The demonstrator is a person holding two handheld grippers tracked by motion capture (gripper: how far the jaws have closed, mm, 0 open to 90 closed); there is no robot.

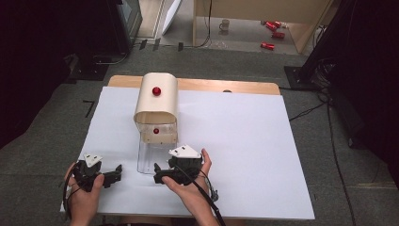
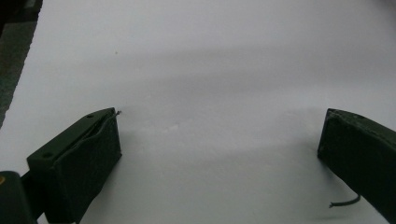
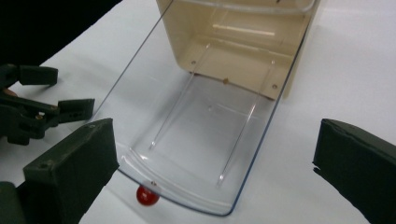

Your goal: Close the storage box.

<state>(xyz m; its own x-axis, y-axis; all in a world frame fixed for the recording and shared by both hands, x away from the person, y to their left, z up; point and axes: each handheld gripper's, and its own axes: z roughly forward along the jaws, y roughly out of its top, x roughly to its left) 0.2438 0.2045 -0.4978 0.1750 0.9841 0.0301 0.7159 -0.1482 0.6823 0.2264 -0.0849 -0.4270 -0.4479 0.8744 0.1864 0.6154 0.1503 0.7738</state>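
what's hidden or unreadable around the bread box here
- High view: bread box interior hidden by its cream rolled top; the clear lid is nearly invisible against the white table.
- Right gripper view: the box top is cut by the upper edge; the red knob sits partly behind the lid's rim.

Black grippers [image 1: 136,173], blk cable [image 1: 202,190], grey triangular top plates [image 1: 185,151].

The cream box [image 3: 243,42] is cut off by the right gripper view's top edge.
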